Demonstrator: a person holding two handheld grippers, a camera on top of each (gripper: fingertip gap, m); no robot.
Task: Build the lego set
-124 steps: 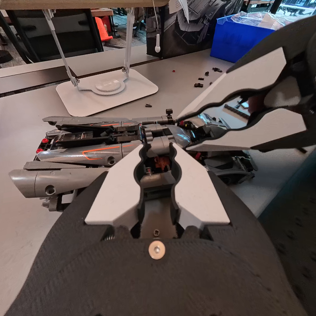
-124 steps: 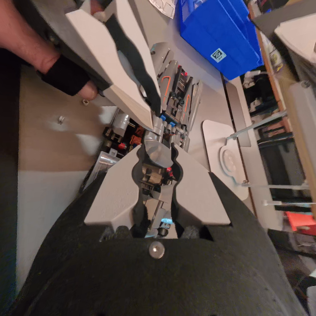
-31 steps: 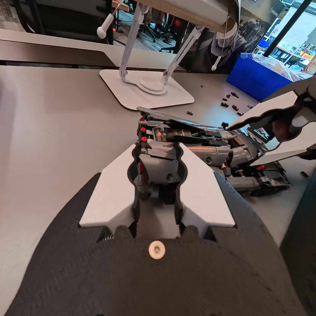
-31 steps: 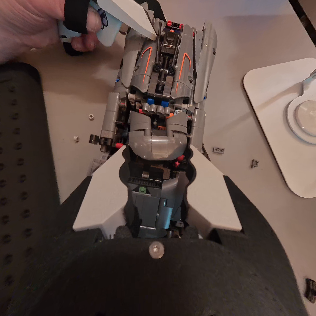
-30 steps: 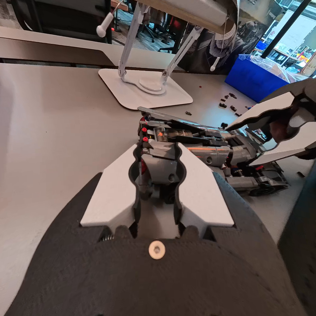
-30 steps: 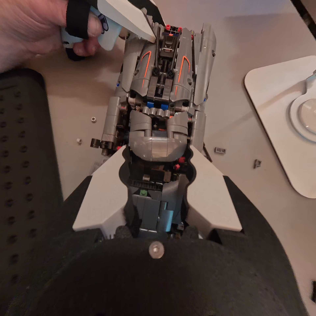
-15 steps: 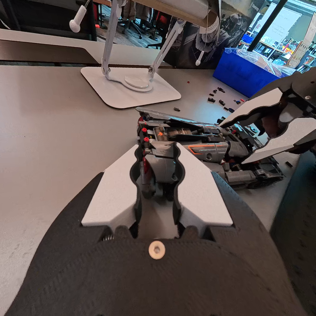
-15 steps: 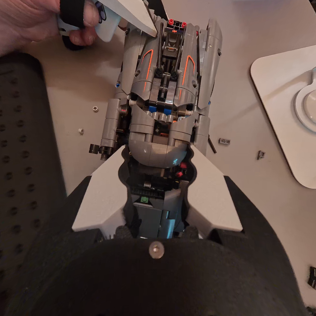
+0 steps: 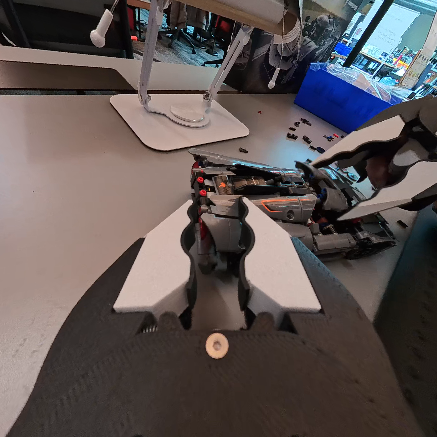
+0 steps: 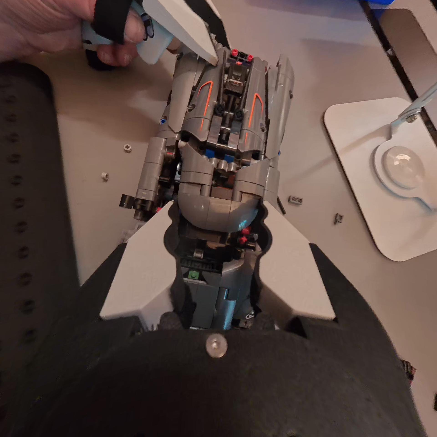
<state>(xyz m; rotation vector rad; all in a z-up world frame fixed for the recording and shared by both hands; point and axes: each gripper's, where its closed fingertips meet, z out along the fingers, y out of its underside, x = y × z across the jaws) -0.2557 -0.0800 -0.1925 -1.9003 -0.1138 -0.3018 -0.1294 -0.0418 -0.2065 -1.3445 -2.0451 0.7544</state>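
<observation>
Lego car model (image 9: 279,203), grey with orange accent lines and red pins at one end, sits on the grey table (image 9: 71,189), held from both ends. Left gripper (image 9: 217,205) straddles the rear corner: white fingers (image 9: 163,260) partly closed around a grey curved fender block, pads against its sides. Right gripper (image 10: 217,208) comes in from the opposite end; its fingers (image 10: 283,260) are set wider and bracket the rounded grey cockpit section, dark chassis visible between them; contact with the sides looks likely but I can't confirm it. In the right wrist view the person's hand (image 10: 59,26) grips the left gripper's handle at the top left. Loose small pieces (image 9: 305,137) lie scattered on the table near the blue bin (image 9: 335,99). White stand base (image 9: 179,123) sits beyond the model, well apart from it.
</observation>
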